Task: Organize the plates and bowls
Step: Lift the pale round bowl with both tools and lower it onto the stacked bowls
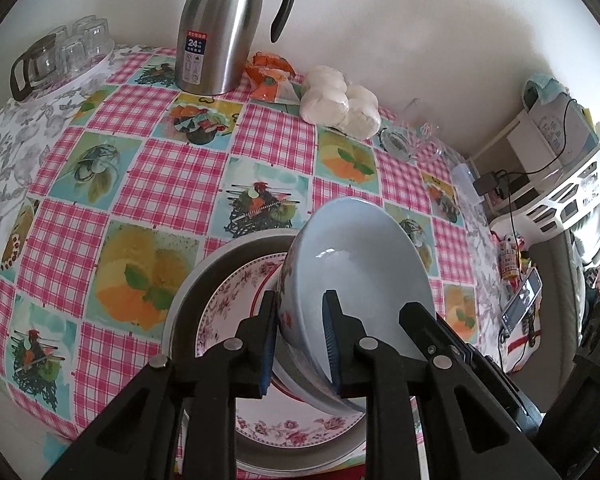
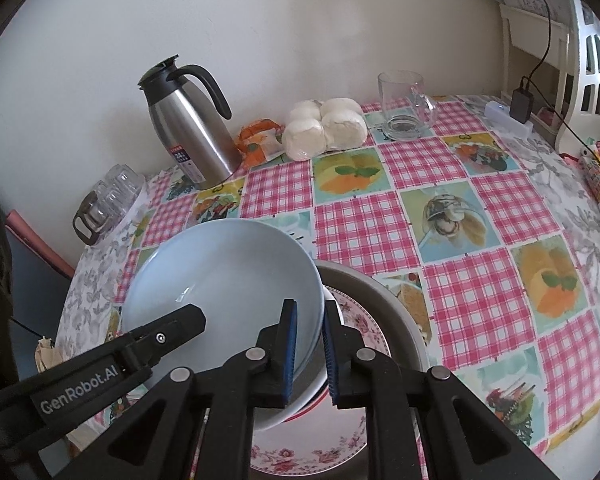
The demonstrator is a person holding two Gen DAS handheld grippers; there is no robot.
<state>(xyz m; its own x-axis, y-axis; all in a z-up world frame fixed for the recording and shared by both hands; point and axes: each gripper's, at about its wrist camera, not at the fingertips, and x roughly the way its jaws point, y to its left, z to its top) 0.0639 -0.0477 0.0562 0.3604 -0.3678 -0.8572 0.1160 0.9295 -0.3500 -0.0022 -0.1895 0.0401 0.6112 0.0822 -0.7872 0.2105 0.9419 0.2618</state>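
Left wrist view shows our left tongs (image 1: 300,340) nearly closed and pinching the rim of the pale blue bowl (image 1: 360,264); from the right wrist, our right tongs (image 2: 310,350) clamp the opposite rim just as narrowly. We hold the bowl tilted over the floral plate (image 1: 236,304), which lies inside a grey basin (image 1: 188,292) on the tabletop (image 1: 156,176). To seat it well, we judge we should level the bowl, centre it over the plate, lower it slowly and release both sides together. We count one bowl, one plate, one basin, one steel jug (image 1: 220,28) and one glass mug (image 2: 404,106).
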